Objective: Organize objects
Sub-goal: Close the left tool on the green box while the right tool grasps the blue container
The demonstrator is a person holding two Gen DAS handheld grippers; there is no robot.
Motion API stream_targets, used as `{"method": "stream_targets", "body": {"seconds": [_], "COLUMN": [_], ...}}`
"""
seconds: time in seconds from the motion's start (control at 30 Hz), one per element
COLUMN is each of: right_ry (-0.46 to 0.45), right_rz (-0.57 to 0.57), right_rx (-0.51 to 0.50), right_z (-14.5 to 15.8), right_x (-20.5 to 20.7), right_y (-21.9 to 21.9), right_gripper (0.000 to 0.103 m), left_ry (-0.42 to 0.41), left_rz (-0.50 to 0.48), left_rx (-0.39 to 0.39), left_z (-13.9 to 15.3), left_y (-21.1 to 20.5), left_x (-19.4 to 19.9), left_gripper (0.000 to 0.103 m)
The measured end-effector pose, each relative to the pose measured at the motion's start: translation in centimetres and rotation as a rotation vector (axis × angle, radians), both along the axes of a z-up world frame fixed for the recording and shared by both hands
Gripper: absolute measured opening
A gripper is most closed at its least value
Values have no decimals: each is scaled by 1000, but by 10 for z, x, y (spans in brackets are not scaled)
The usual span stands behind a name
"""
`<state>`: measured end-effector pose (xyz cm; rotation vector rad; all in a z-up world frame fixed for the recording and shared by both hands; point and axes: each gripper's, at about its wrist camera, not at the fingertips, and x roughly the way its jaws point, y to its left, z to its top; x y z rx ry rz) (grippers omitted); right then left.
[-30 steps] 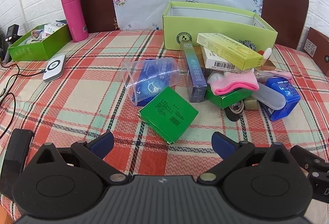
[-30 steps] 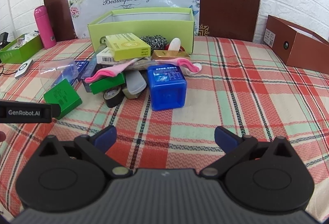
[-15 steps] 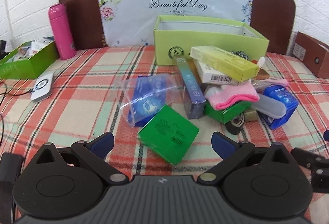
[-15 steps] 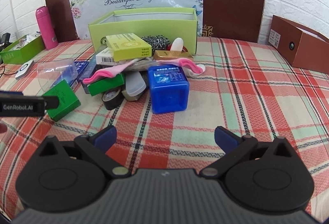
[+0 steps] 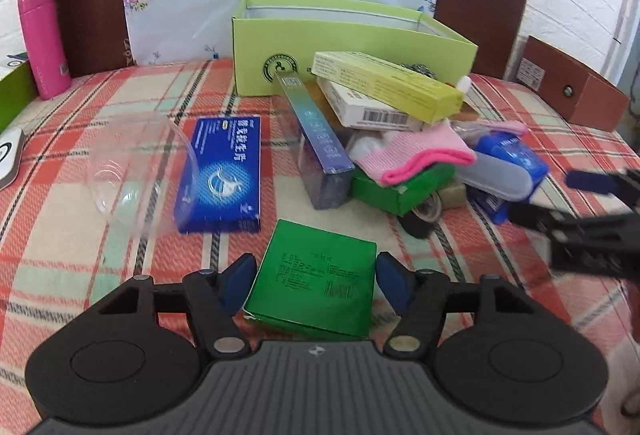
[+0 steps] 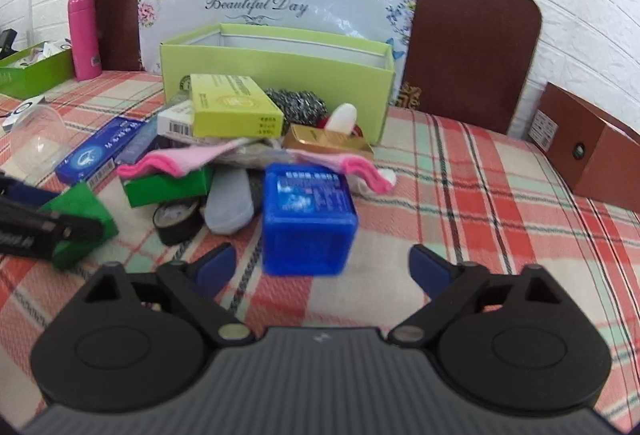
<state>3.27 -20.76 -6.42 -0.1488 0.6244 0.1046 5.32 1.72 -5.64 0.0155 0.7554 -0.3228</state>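
A flat green box (image 5: pixel 316 275) lies on the plaid tablecloth (image 5: pixel 100 275). My left gripper (image 5: pixel 315 278) straddles it, jaws closing, and both blue pads (image 5: pixel 240 275) meet its sides. A blue cube-shaped box (image 6: pixel 308 219) stands in front of my right gripper (image 6: pixel 320 269), whose jaws are closing. Its near end sits between the pads (image 6: pixel 426 269), with a gap on each side. Behind lies a pile: a yellow carton (image 5: pixel 384 83), a pink sock (image 5: pixel 416 155), a second green box (image 5: pixel 400 187) and a tape roll (image 6: pixel 178 219). A lime open box (image 5: pixel 352 35) stands at the back.
A blue flat carton (image 5: pixel 222 175) and a clear plastic cup (image 5: pixel 132 171) lie left of the pile. A pink bottle (image 5: pixel 40 39) and a green tray (image 6: pixel 32 71) stand far left. A brown box (image 6: pixel 592 163) sits at the right. My right gripper's fingers (image 5: pixel 580 227) reach in from the right.
Both grippers moved forward and down toward the pile. The left jaws narrowed around the flat green box. The right jaws narrowed slightly as the blue cube came closer.
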Motion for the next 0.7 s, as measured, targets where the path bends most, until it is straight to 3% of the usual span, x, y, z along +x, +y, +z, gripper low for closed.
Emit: {"method": "stream_targets", "body": {"seconds": [0.07, 0.13, 0.43, 0.7], "right_ry": [-4, 18, 80, 61], "right_rz": [15, 24, 53, 65], "right_rx": [-15, 0, 82, 56], "right_z": [-3, -6, 0, -6], "right_x": [8, 12, -40, -29], "right_y": [3, 2, -20, -9], "right_gripper": [85, 55, 56, 64], "left_ry": [10, 22, 40, 55], "left_rz": [-19, -36, -112, -91], "left_rx": [-5, -16, 1, 1], "left_z": [0, -1, 0, -3], "left_y": [0, 0, -19, -23], "left_x": [-8, -14, -25, -23], "left_gripper": [69, 69, 71, 72]}}
